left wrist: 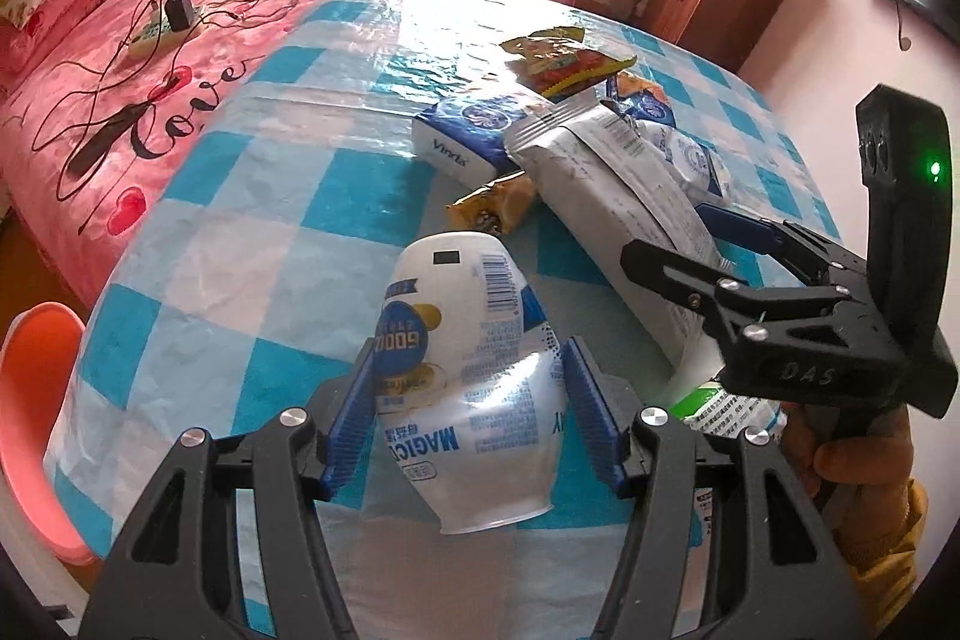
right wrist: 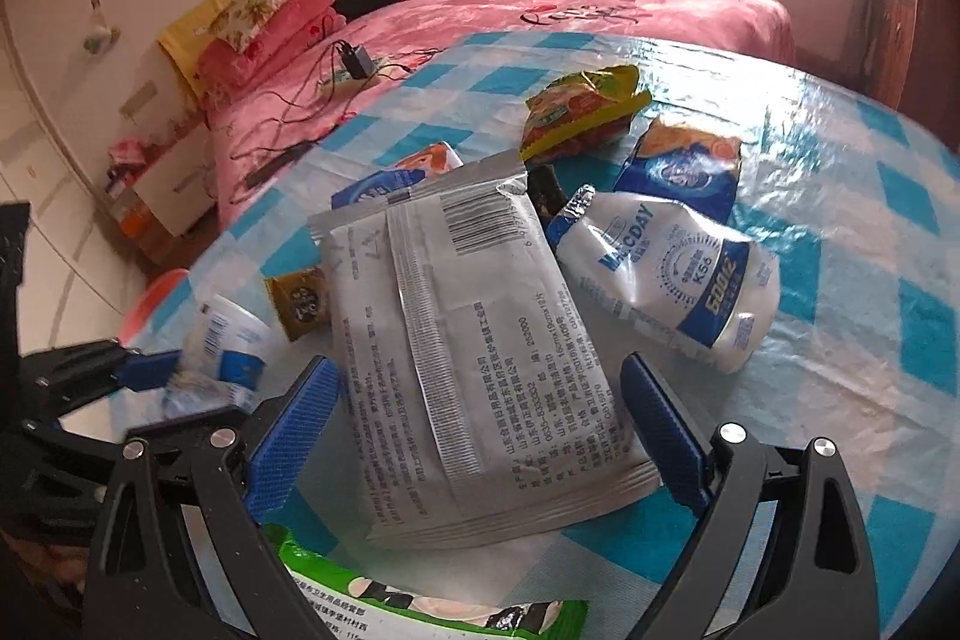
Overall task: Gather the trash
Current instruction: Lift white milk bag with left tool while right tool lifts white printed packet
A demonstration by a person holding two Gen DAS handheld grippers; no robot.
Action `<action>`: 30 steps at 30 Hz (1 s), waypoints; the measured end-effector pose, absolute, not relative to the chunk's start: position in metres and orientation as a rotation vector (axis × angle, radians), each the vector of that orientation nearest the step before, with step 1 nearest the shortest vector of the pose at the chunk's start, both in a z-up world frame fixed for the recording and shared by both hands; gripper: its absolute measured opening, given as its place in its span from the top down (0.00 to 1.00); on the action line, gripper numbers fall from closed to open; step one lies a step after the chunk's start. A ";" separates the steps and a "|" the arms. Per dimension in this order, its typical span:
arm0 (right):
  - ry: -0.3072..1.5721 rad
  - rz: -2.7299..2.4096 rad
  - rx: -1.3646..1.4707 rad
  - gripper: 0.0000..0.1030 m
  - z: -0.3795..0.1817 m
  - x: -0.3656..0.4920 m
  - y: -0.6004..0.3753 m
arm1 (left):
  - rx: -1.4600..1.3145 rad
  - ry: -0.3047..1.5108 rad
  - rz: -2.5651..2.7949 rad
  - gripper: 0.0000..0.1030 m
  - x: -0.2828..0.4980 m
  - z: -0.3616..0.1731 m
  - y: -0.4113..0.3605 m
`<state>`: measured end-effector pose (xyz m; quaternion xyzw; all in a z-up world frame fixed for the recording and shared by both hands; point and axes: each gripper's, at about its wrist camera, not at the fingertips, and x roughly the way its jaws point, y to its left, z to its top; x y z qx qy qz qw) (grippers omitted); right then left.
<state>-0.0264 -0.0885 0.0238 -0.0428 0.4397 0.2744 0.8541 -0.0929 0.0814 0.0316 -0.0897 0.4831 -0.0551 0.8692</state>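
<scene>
Pouch in left hand-held gripper (left wrist: 465, 400): a white-and-blue drink pouch (left wrist: 468, 376) is sitting between the blue pads, which are pressing its sides; its long axis is running away from the camera, flat base nearest, narrow end pointing toward the heap of wrappers.
Pouch place: it is hanging over the near edge of the checked surface (left wrist: 240, 232).
Right hand-held gripper (right wrist: 480, 436): jaws are standing wide apart, straddling a silver packet (right wrist: 468, 358) without pressing it; the packet's long axis is running from the near edge toward the far edge.
Hard to make out: the held pouch is showing blurred in the right wrist view; a green packet (right wrist: 420, 604) is being cut off at the bottom.
Writing: "MAGICO" and "600g" are showing upside down on the held pouch; "Vinda" on a blue-and-white pack (left wrist: 462, 136); "K56" on a second pouch (right wrist: 678, 280).
</scene>
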 end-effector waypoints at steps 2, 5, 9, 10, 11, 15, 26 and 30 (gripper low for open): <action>0.916 0.568 -0.111 0.10 0.023 -0.028 -0.086 | -0.196 0.999 -0.118 0.41 -0.094 0.034 0.085; 0.906 0.557 -0.141 0.16 0.023 -0.028 -0.082 | -0.206 0.989 -0.130 0.41 -0.095 0.035 0.090; 0.900 0.553 -0.145 0.18 0.023 -0.028 -0.080 | -0.219 0.978 -0.148 0.41 -0.097 0.033 0.096; 0.897 0.551 -0.148 0.20 0.023 -0.029 -0.079 | -0.222 0.977 -0.153 0.41 -0.097 0.032 0.098; 0.891 0.548 -0.154 0.20 0.023 -0.029 -0.078 | -0.227 0.976 -0.158 0.41 -0.097 0.031 0.100; 0.867 0.535 -0.162 0.21 0.025 -0.033 -0.077 | -0.255 0.968 -0.171 0.41 -0.099 0.025 0.113; 0.840 0.528 -0.034 0.25 0.032 -0.033 -0.096 | -0.321 0.936 -0.176 0.41 -0.104 0.017 0.151; 0.846 0.522 0.052 0.25 0.035 -0.032 -0.105 | -0.330 0.923 -0.189 0.41 -0.105 0.016 0.159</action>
